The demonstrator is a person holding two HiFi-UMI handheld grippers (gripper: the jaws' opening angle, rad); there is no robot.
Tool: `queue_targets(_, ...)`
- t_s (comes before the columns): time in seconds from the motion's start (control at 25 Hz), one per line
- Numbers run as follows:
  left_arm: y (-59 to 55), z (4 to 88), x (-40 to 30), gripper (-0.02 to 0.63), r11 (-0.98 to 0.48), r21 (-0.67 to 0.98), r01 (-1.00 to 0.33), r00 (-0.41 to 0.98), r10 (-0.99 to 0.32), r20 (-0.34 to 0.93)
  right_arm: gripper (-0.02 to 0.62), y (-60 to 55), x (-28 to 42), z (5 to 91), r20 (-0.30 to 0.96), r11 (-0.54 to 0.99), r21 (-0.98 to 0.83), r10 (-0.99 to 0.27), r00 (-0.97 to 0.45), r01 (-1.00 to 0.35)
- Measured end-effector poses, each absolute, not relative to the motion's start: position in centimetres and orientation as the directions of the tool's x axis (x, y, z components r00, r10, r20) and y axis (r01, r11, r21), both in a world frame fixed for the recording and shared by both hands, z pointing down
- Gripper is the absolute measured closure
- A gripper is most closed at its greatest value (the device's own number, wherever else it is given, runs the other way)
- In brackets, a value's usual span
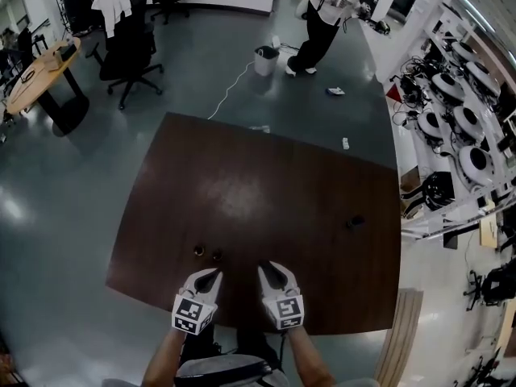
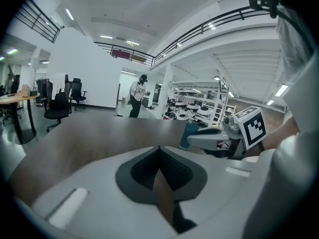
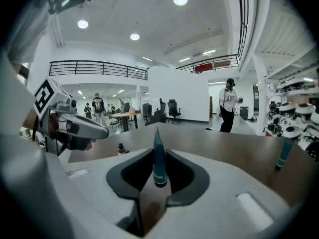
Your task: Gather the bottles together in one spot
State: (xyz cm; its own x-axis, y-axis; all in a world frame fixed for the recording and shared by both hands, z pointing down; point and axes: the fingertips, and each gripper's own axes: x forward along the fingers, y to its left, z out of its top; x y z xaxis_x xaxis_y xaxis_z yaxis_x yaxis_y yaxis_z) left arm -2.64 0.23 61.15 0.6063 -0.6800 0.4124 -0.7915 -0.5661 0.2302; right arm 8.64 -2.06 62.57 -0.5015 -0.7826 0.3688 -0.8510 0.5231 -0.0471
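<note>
My right gripper is shut on a slim teal bottle with a pointed cap, held upright between its pads. A second teal bottle stands on the brown table to the right; in the head view it is a dark speck. Two small brown bottles stand side by side just ahead of my left gripper; one shows in the right gripper view. The left gripper is shut with nothing in it. Both grippers hover near the table's front edge, the right one beside the left.
A person stands on the grey floor beyond the table's far edge, near a white bin. Office chairs and a round table are at the far left. Shelves of equipment line the right side.
</note>
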Motion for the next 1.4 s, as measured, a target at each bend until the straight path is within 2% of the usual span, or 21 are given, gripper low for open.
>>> queue_targets(0.6,-0.9,62.7,-5.6,0.606,-0.546,0.241,-0.803,0.593,-0.689,0.416,0.515,-3.2,3.7,65.0,0.391,0.594,-0.043,-0.73,-0.561,-0.803)
queue_targets(1.4,-1.3,65.1,-7.8,0.605,-0.522,0.247,-0.816,0.575,-0.694,0.434,0.515,-3.1,1.0,68.6,0.422,0.632,-0.037,-0.693,-0.585,-0.774)
